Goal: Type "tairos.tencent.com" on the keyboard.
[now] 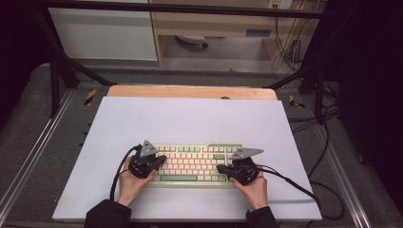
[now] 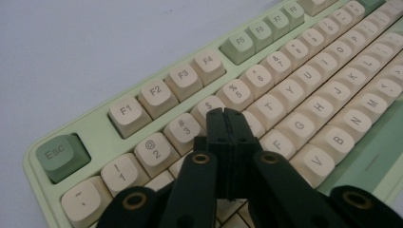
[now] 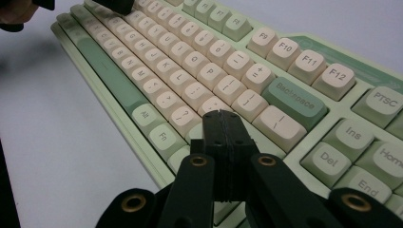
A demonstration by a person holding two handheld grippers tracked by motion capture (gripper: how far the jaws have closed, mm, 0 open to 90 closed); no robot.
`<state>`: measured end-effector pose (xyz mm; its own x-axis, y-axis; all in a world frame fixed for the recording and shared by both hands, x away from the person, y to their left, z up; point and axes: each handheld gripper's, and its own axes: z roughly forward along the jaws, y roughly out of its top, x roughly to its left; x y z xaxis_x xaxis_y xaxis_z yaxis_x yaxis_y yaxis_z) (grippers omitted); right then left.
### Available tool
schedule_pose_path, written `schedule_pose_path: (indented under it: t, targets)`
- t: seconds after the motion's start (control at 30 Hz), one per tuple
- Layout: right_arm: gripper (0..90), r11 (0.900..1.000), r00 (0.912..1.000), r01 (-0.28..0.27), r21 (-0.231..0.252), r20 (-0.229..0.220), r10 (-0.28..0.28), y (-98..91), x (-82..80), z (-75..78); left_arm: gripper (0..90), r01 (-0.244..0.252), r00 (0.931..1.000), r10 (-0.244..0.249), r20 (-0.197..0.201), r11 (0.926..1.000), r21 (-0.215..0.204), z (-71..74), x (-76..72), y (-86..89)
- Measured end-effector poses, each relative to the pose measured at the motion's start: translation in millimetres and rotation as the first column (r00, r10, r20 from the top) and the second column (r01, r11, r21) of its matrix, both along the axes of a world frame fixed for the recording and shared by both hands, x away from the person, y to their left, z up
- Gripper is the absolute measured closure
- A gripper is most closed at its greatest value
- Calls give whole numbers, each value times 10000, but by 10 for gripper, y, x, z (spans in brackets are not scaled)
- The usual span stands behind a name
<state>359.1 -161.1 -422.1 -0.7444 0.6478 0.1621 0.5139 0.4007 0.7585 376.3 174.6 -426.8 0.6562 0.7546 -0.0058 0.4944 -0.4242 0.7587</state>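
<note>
Keyboard [image 1: 192, 165] lies flat near the surface's [image 1: 142, 118] front edge, centred; left tool [image 2: 227, 112] and right tool [image 3: 219, 114] both pinched closed, empty, poised over keys; likely rigid, light, slick-capped; keycaps pop off, so grip the case ends.

The high view looks down from the table's near edge; both gripper views (very close) share the keyboard [image 1: 192, 164].
</note>
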Motion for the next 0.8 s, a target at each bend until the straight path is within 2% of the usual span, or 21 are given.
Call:
schedule_pose_path:
  t: [0.3,0.53,0.8]
  targets:
    - [900,10000,10000,-22,39,38,22,-3,-11,14,898,101,9999,-100,91,9999,-55,62,-82,48]
    - [900,9999,10000,-20,165,56,19,2,-21,25,898,-15,9999,18,150,9998,-218,86,-151,179]
    - [900,9997,10000,-51,248,31,51,21,-28,33,898,-44,9998,48,168,9998,-198,61,-243,314]
